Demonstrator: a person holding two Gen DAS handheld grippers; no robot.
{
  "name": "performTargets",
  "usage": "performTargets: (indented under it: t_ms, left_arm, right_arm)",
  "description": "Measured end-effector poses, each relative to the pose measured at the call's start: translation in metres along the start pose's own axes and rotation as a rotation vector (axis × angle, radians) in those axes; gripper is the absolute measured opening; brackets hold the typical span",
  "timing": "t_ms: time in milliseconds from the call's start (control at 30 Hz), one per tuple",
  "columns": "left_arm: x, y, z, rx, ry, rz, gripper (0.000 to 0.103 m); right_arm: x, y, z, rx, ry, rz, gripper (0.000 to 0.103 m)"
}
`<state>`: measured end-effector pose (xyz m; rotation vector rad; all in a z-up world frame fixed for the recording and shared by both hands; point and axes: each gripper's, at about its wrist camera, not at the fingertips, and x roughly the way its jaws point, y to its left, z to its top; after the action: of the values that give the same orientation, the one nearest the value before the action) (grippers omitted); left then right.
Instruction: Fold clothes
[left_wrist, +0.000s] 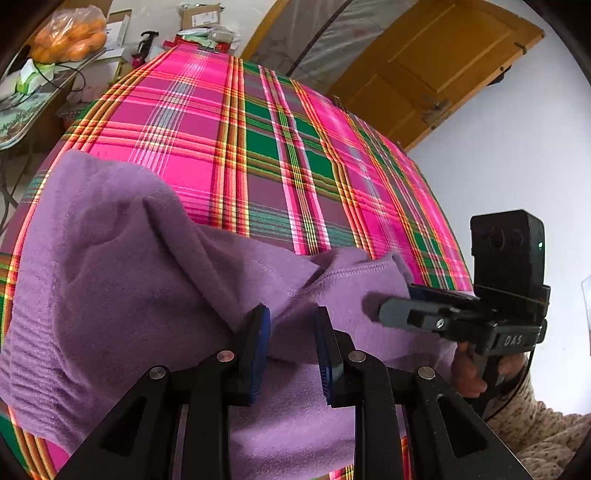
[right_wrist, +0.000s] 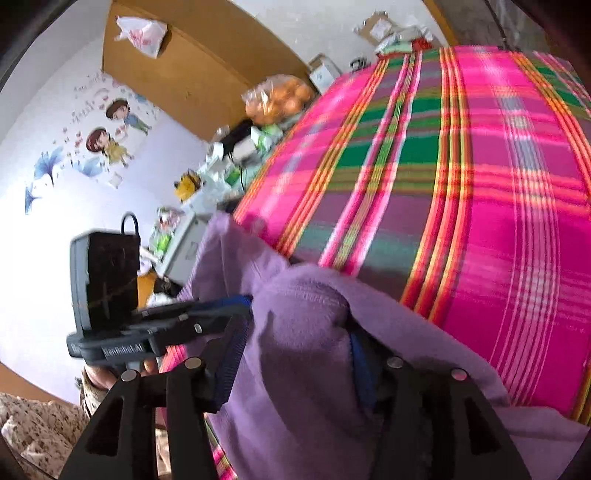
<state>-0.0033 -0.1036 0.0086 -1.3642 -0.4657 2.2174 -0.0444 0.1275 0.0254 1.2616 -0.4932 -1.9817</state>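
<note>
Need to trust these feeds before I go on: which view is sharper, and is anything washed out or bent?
Left wrist view: crisp; the purple garment shows its nap, the plaid cloth bulges from the fisheye, and the wall at right is bright. Right wrist view: softer, with plaid stripes smeared, the garment draped over the fingers, and the wall at left is washed out.

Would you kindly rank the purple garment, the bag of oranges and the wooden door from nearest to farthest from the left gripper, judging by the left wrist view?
1. Purple garment: between the left gripper's fingers.
2. Wooden door: beyond the bed, upper right.
3. Bag of oranges: on the side table, far upper left.
Door versus oranges is close to call.
</note>
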Motion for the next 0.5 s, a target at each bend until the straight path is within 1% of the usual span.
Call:
performTargets:
  t_ms: [267, 433, 467, 500]
  left_arm:
    - [-0.007, 0.002, 0.015, -0.033, -0.056, 0.035, 0.025]
    - [-0.001, -0.001, 0.020, -0.023, -0.059, 0.059, 0.025]
    - [0.001, -0.002, 0.021, -0.021, -0.059, 0.061, 0.025]
    - [0.002, -0.003, 0.022, -0.019, -0.059, 0.063, 0.025]
  right_arm:
    - [-0.031, -0.019, 0.012, 0.081, -0.113, 0.022, 0.054]
    - [-0.051, -0.032, 0.020, 0.131, -0.184, 0.035, 0.054]
    - [-0.053, -0.032, 0.019, 0.126, -0.180, 0.034, 0.054]
    - [-0.051, -0.030, 0.015, 0.102, -0.152, 0.033, 0.054]
